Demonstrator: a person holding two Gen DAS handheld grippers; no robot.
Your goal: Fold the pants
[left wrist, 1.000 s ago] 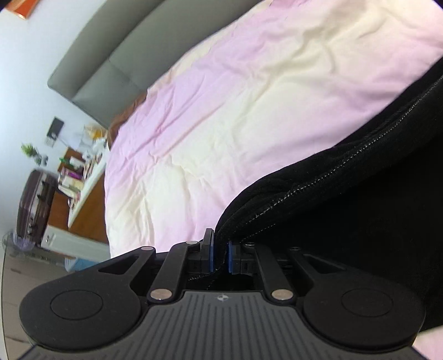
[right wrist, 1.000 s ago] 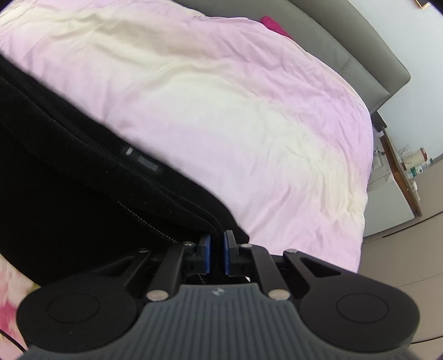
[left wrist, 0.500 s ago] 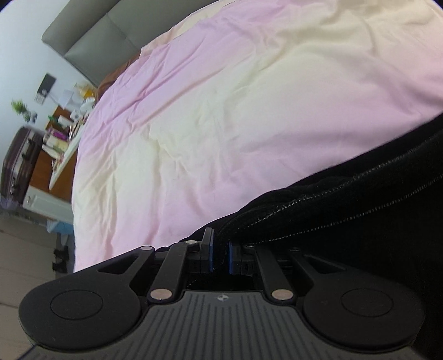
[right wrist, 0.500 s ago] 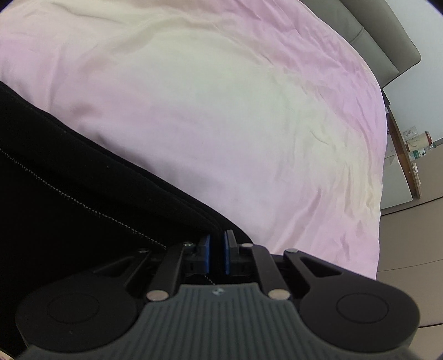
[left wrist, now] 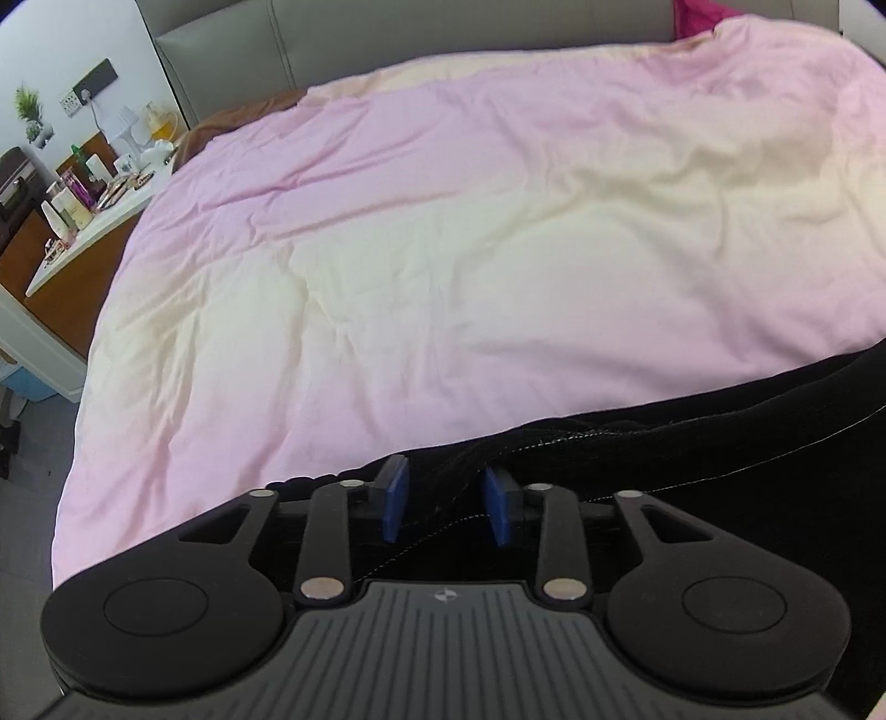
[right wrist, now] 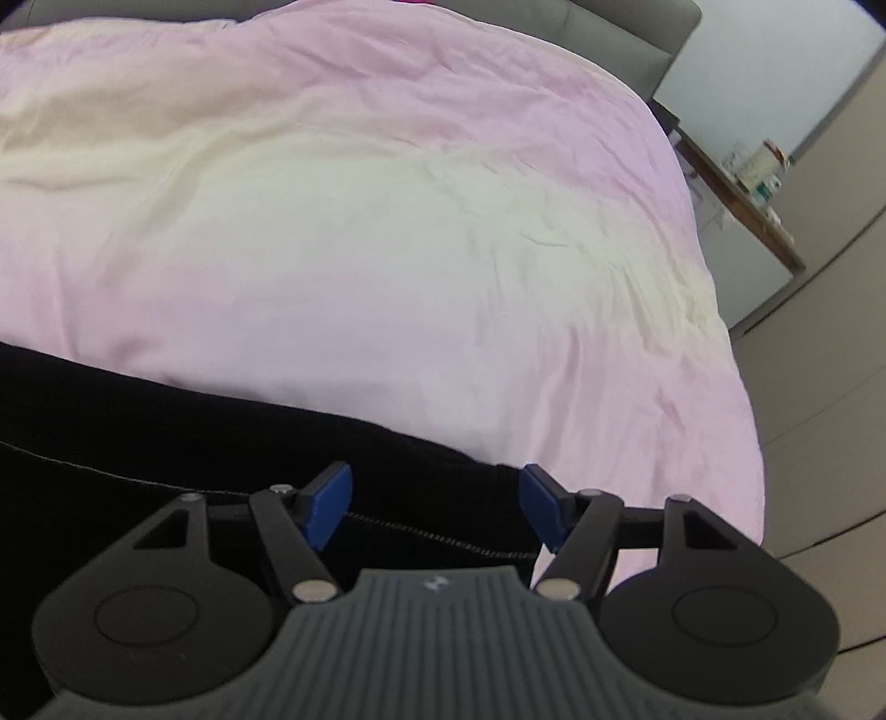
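The black pants (left wrist: pixel 720 437) lie flat on a pink and cream bedspread (left wrist: pixel 470 249), their stitched edge running across the lower part of both views. My left gripper (left wrist: pixel 446 498) hangs over that edge with its jaws opening; a ridge of black cloth lies between the blue pads (left wrist: pixel 394 493) without being pressed. In the right wrist view the pants (right wrist: pixel 166 432) end at a corner under my right gripper (right wrist: pixel 437 507). Its jaws are opening too, wide apart, and the blue pads (right wrist: pixel 326 507) stand clear of the cloth below.
A grey padded headboard (left wrist: pixel 443 33) closes the far end of the bed. A cluttered side table (left wrist: pixel 83 205) with bottles stands to the left of the bed. Another bedside table (right wrist: pixel 742 205) and pale floor (right wrist: pixel 819 415) lie to the right.
Both grippers were shut on the pants' edge and have let go, their jaws now apart. Both views have rolled level, and the pants' edge has dropped flat onto the bedspread.
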